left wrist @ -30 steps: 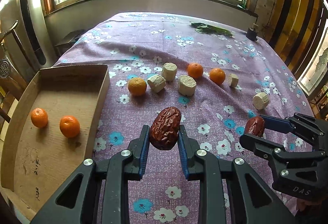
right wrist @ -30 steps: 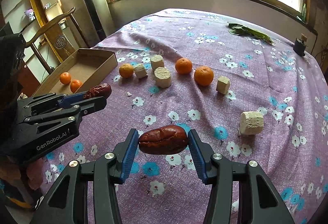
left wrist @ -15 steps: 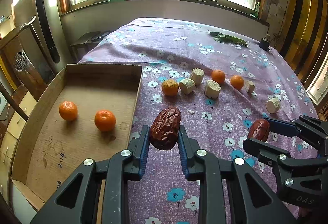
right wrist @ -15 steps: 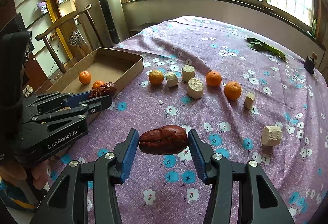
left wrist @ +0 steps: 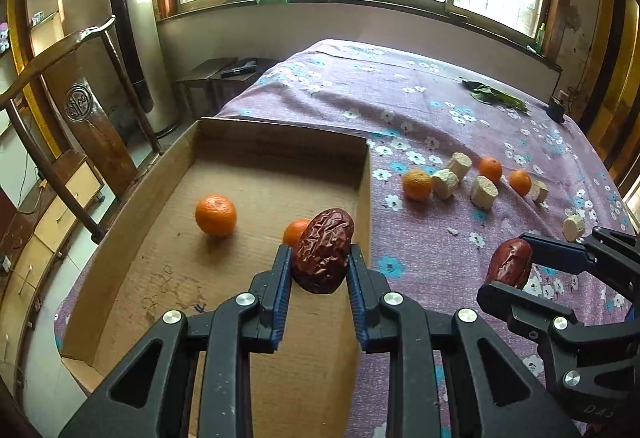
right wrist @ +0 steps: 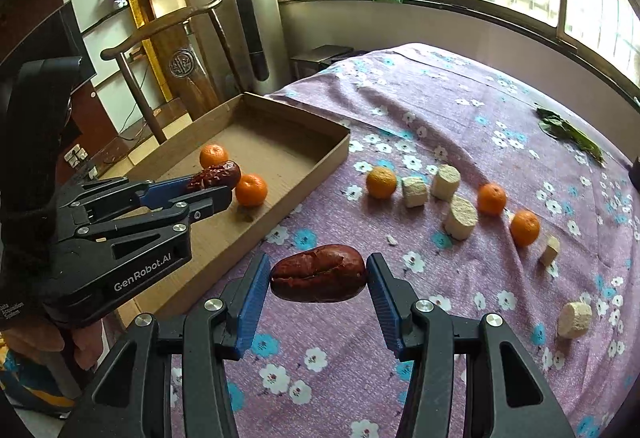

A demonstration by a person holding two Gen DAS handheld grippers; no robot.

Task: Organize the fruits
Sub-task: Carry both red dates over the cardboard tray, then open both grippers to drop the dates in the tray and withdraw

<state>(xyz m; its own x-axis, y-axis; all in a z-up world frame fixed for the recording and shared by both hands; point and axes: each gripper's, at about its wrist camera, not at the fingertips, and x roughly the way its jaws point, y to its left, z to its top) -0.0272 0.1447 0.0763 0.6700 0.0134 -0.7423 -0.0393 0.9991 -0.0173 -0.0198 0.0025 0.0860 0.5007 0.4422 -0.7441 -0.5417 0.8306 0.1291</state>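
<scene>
My left gripper [left wrist: 320, 258] is shut on a wrinkled red date [left wrist: 323, 250], held upright over the right side of the cardboard tray [left wrist: 280, 129]. In the right wrist view that left gripper [right wrist: 216, 183] hangs above the tray floor [right wrist: 276, 153] with its date [right wrist: 216, 173]. My right gripper [right wrist: 318, 274] is shut on a second red date [right wrist: 318, 274], held crosswise above the purple cloth [right wrist: 440, 97] just right of the tray. Two oranges [left wrist: 216, 215] [left wrist: 296, 232] lie in the tray. Three more oranges [right wrist: 381, 181] [right wrist: 492, 199] [right wrist: 525, 228] sit on the cloth.
Several pale cut chunks [right wrist: 461, 217] are scattered among the oranges on the cloth. Green leaves [right wrist: 568, 133] lie at the far side. A wooden chair [left wrist: 80, 109] stands left of the tray, beyond the table edge. A person's hand [right wrist: 36, 342] holds the left gripper.
Both grippers have travelled left with their dates. The left one went from above the cloth to above the tray; the right one has come close to the tray's right wall.
</scene>
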